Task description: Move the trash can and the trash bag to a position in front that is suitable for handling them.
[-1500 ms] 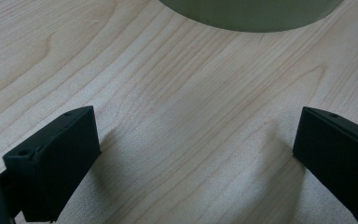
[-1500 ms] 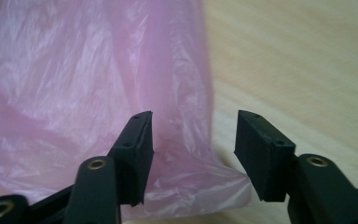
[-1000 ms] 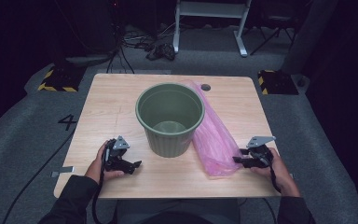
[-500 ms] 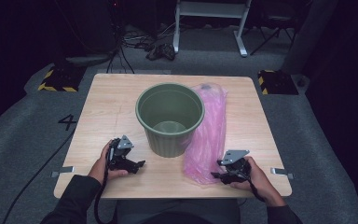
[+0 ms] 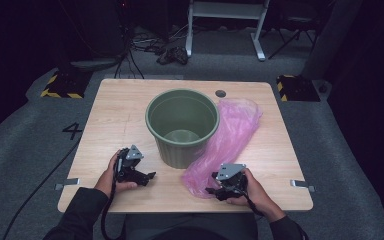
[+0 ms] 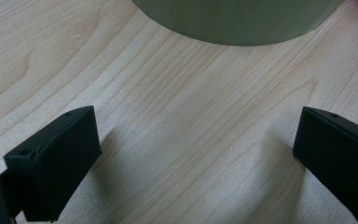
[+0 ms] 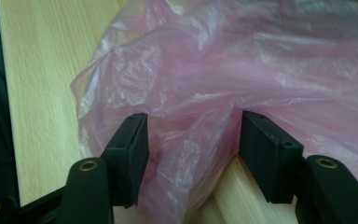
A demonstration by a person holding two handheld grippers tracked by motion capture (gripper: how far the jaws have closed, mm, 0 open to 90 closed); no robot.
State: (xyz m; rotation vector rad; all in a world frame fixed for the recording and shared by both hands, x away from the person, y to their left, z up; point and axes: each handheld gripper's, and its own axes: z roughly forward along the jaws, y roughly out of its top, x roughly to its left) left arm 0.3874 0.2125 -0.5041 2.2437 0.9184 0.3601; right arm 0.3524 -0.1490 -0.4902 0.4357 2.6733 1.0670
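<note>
A green plastic bucket (image 5: 182, 125) stands upright and empty at the table's middle; its base (image 6: 237, 18) shows in the left gripper view. A crumpled pink plastic bag (image 5: 230, 135) lies on the table to its right, stretching toward the front edge. My right gripper (image 5: 211, 191) lies at the bag's near end. Its jaws have just been opening, and a loose fold of the bag (image 7: 242, 70) sits between the pads of the right gripper (image 7: 191, 140). My left gripper (image 5: 147, 176) rests open on bare wood at the front left of the bucket, with nothing in the wide gap of the left gripper (image 6: 196, 158).
The wooden table (image 5: 115, 115) has a small round grommet (image 5: 220, 93) behind the bucket. Its front edge runs close to both hands. Grey carpet, cables and a metal stand's legs (image 5: 225, 30) lie beyond the table.
My right hand has slid left along the front of the table to the bag's near end, and that end has bunched up leftward. The left hand has stayed put.
</note>
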